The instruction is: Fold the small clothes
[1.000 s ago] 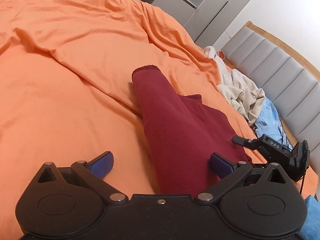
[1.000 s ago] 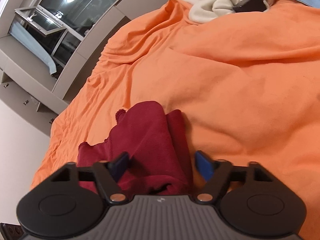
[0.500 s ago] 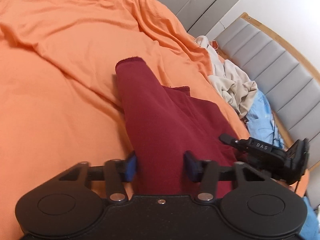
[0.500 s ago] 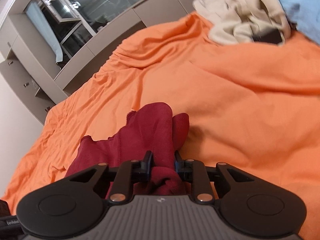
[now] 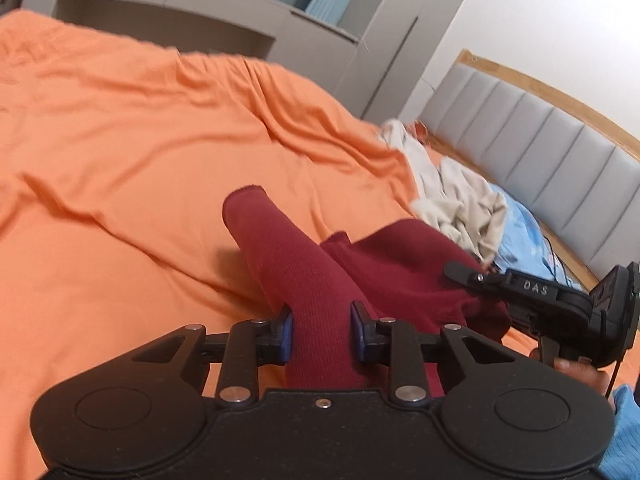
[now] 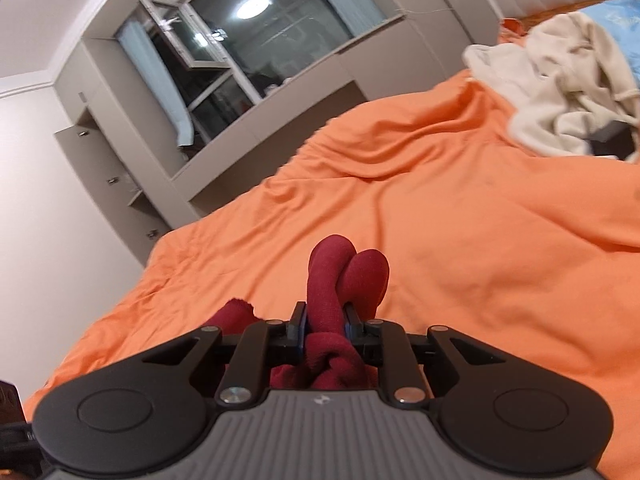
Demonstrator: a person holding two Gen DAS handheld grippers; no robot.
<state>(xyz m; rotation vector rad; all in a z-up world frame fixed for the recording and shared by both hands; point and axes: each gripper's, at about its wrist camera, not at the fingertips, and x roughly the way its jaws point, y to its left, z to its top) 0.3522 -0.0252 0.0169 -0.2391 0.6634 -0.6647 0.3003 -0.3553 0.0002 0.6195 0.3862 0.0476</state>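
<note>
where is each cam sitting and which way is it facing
Left wrist: rides the left gripper, facing across the orange bedsheet toward the grey padded headboard; its jaws are closing on the dark red knit garment, with the right gripper alongside.
Right wrist: rides the right gripper, facing the window; jaws closing on the garment.
Shared: garment, sheet, cream clothes pile.

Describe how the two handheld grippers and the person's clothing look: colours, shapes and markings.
The left gripper has a black body with round discs, black linkage bars, silver rivets and blue-padded jaws. The right gripper has a ribbed grey body and white letters "DAS" on its side. The sleeve is light blue.
</note>
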